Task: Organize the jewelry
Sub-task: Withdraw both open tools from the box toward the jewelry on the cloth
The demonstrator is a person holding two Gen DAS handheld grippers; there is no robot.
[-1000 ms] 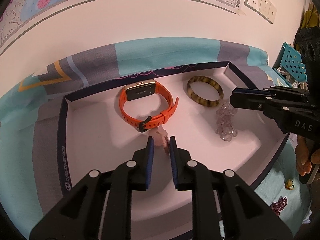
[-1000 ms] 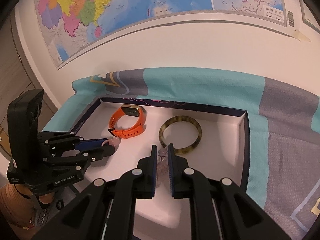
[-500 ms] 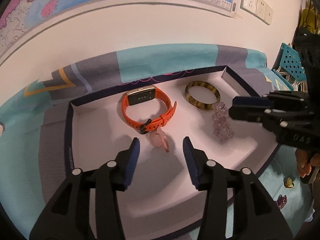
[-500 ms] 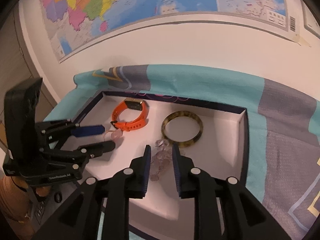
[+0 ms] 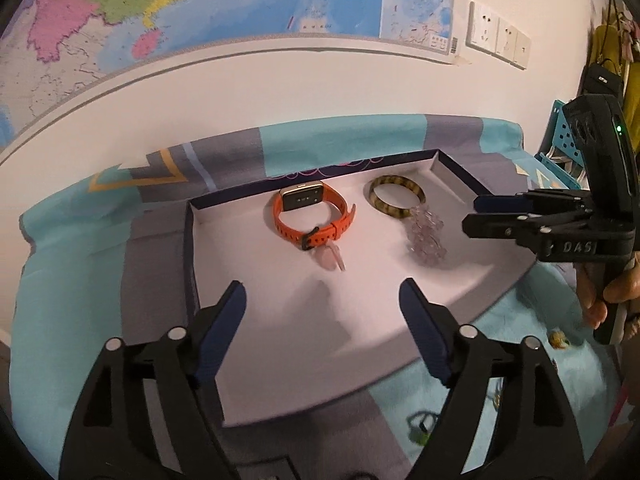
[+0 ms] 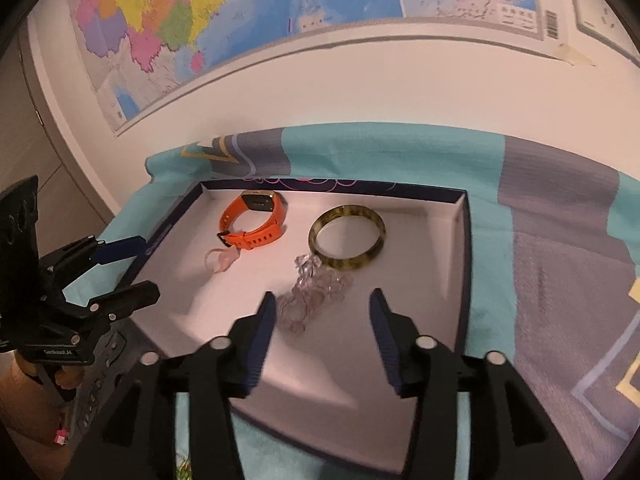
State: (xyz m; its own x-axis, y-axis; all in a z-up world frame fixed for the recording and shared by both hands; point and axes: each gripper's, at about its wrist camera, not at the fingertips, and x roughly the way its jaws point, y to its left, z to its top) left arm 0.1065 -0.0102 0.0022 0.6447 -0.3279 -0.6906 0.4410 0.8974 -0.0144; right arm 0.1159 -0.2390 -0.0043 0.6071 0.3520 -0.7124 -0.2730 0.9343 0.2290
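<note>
I've got both sets of jaws spread wide, nothing between them. My left gripper [image 5: 322, 302] hangs over the near part of the white tray [image 5: 248, 368]; the small pink ring [image 5: 332, 256] lies ahead of its jaws, touching the orange watch [image 5: 310, 216]. My right gripper [image 6: 322, 310] sits just behind the clear bead bracelet [image 6: 314, 296], which lies on the tray floor against the tortoiseshell bangle [image 6: 347, 237], beyond the fingertips.
</note>
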